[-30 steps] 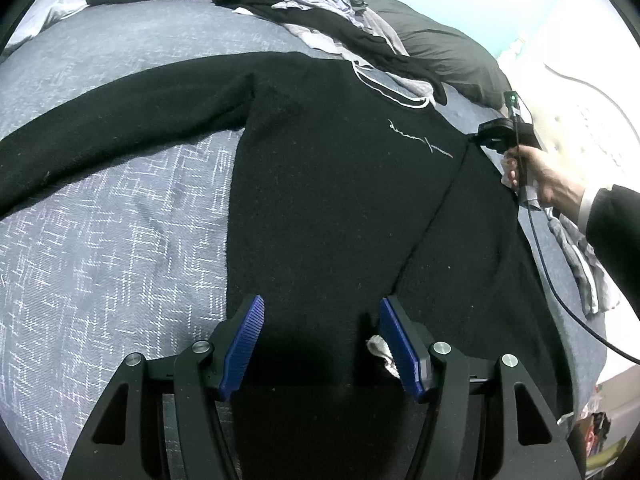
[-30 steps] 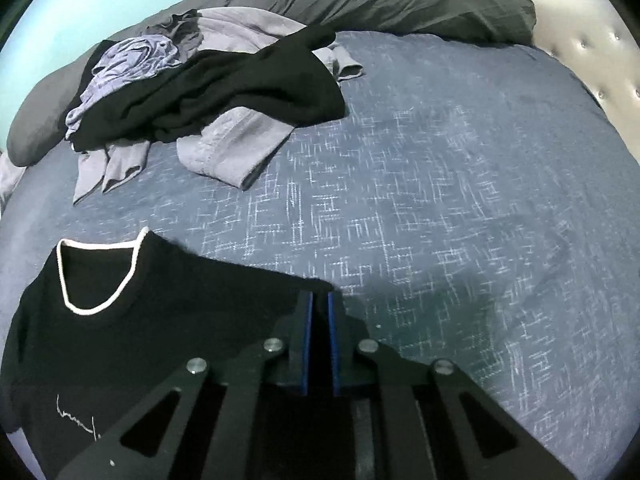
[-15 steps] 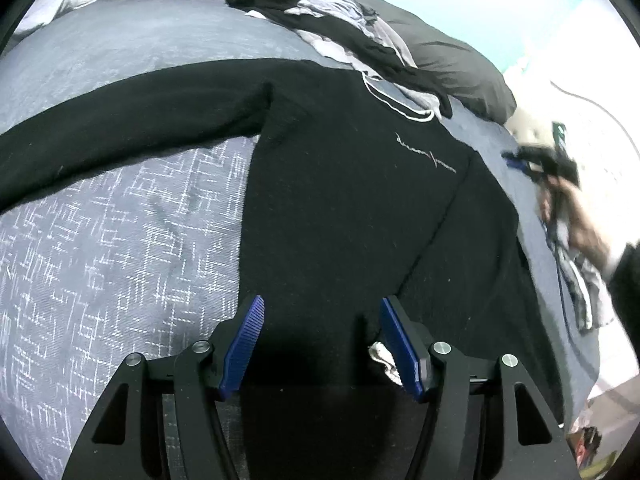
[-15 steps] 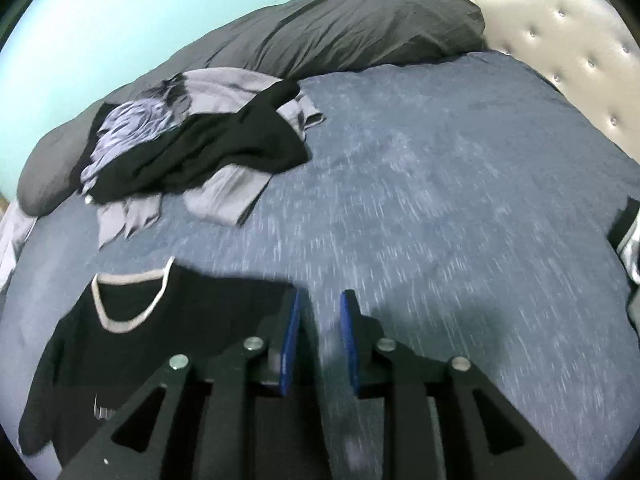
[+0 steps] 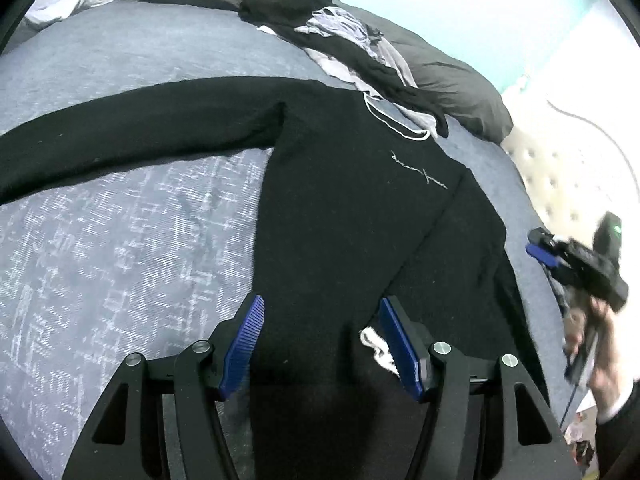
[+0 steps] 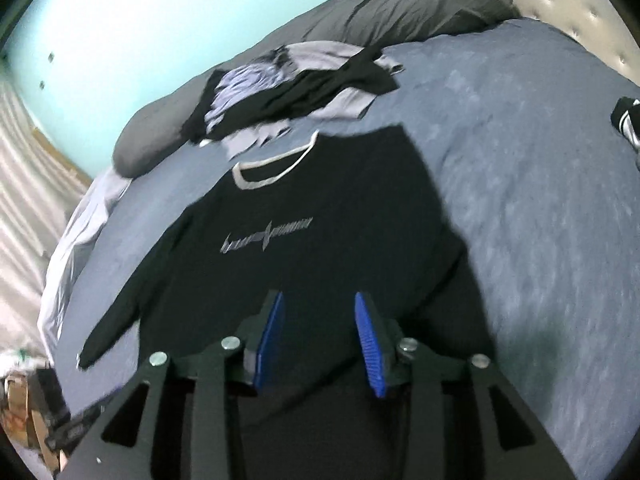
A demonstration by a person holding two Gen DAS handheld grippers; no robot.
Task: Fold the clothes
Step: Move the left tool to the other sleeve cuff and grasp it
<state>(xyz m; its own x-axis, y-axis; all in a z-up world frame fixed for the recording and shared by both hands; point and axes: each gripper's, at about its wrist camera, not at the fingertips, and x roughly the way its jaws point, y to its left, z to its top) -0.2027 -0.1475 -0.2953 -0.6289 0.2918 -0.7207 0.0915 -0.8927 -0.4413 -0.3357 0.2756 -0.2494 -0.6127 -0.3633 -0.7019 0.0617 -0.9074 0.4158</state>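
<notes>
Left claw (image 5: 320,344): wide, gripping nothing, low over the hem of the black sweater (image 5: 344,216).
Right claw (image 6: 318,340): parted, gripping nothing, above the hem end.
Sweater: face up on the bed (image 5: 120,248); right sleeve (image 5: 472,248) folded across the body, left sleeve (image 5: 132,128) stretched flat.
Progress: one sleeve in; other sleeve and body fold left.
Pile (image 6: 288,88): loose by the pillows, unfolded.

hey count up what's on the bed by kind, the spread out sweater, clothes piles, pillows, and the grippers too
Black sweater laid flat: 1
Pile of unfolded clothes: 1
Dark grey pillows: 2 visible
Grippers: 2, left gripper and right gripper, both open
Total: 6
</notes>
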